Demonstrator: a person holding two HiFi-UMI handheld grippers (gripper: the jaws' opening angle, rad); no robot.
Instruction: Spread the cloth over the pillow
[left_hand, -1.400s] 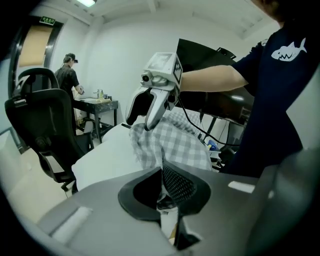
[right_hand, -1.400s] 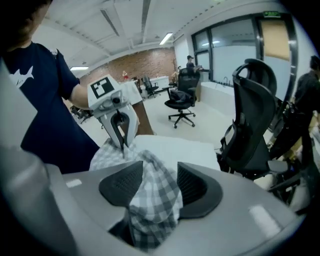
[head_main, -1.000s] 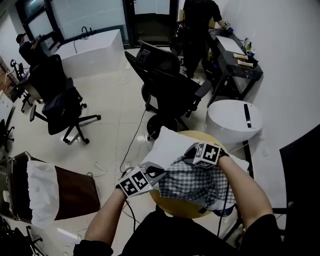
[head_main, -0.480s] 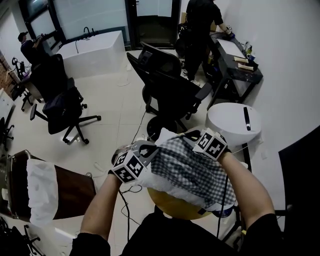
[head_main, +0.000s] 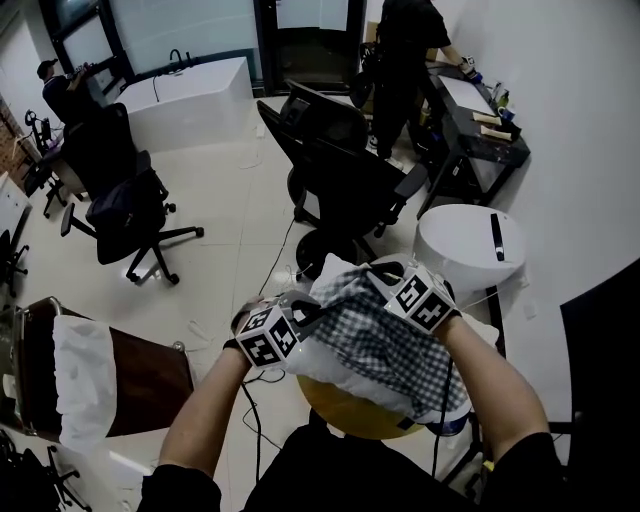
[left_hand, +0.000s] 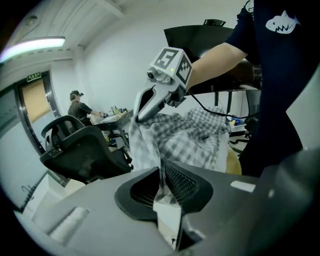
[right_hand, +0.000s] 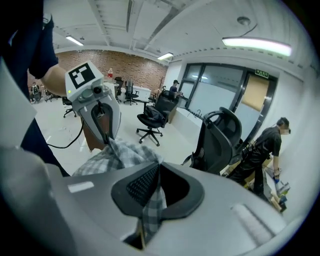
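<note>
The checked cloth (head_main: 378, 345) is held by its far edge between the two hand-held grippers and drapes back from them over the white pillow (head_main: 334, 272). The pillow lies just below both, on a round yellow table (head_main: 345, 412). The right hand-held gripper (right_hand: 156, 187) is pressed together on a fold of the fabric. The left hand-held gripper (left_hand: 161, 180) is also pinching the cloth, though its jaws have just been opening a little, with the fabric between them. The cloth is gathered in wrinkles between the two hand-held grippers, and one pillow corner just beyond the left one is left bare. The step in hand is judged to be the drawing of this edge across the far end of the pillow. It is best done if the edge is first pulled taut by moving the hand-held grippers apart, then carried level past the bare corner and lowered on both sides together. The looser left pinch should be watched, since a slipped corner would likely let the cloth fall askew. Release is best left until the edge is laid flat.
</note>
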